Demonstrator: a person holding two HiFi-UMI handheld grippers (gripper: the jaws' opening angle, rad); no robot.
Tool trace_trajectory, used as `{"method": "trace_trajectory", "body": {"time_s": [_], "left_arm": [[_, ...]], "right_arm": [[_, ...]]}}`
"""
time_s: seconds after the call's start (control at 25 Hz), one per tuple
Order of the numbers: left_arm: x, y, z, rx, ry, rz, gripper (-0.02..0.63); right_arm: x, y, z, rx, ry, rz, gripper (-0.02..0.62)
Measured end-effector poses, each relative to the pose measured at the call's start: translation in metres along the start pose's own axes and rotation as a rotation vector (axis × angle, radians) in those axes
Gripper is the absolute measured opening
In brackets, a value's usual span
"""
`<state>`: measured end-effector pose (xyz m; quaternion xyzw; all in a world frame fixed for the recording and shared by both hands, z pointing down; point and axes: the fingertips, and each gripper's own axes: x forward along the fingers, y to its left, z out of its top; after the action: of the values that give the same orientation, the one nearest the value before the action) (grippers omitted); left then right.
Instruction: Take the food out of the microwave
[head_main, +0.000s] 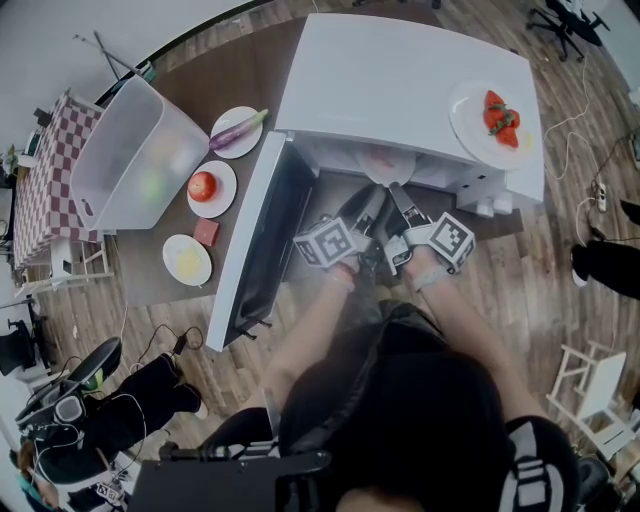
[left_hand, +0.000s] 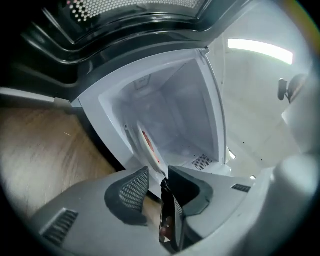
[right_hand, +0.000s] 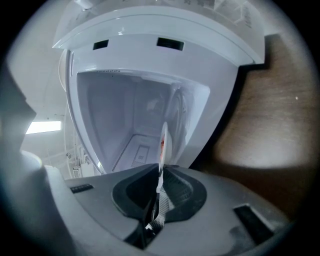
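Two grippers reach into the open white microwave (head_main: 400, 80). The left gripper (left_hand: 157, 172) has its jaws wide apart, loosely around the rim of the plate of food (left_hand: 147, 145), which is at the microwave's mouth. The right gripper (right_hand: 161, 172) is clamped on that rim.

The left gripper (head_main: 362, 210) and the right gripper (head_main: 400, 200), both at the mouth of the microwave (head_main: 390, 80), each bear a white cube printed with black square markers. Their jaws are pale grey moulded plastic with dark, finely dotted pads (left_hand: 134, 187). The person wears a dark top (head_main: 400, 400), white-striped on the shoulder farther from the microwave's door.
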<state>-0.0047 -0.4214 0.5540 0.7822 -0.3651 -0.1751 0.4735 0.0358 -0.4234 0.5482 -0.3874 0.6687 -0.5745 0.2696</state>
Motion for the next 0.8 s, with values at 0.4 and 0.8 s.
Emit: {"method": "trace_trajectory", "body": {"time_s": [0.4, 0.8], "left_arm": [[0.0031, -0.0011, 0.0057, -0.06, -0.041, -0.016, 0.095], [0.0033, -0.0051, 0.0065, -0.078, -0.051, -0.025, 0.049]], "right_arm": [[-0.0041, -0.0002, -0.0039, 0.014, 0.01, -0.002, 0.028], [-0.0006, -0.0043, 0.0002, -0.041, 0.028, -0.052, 0.069]]}}
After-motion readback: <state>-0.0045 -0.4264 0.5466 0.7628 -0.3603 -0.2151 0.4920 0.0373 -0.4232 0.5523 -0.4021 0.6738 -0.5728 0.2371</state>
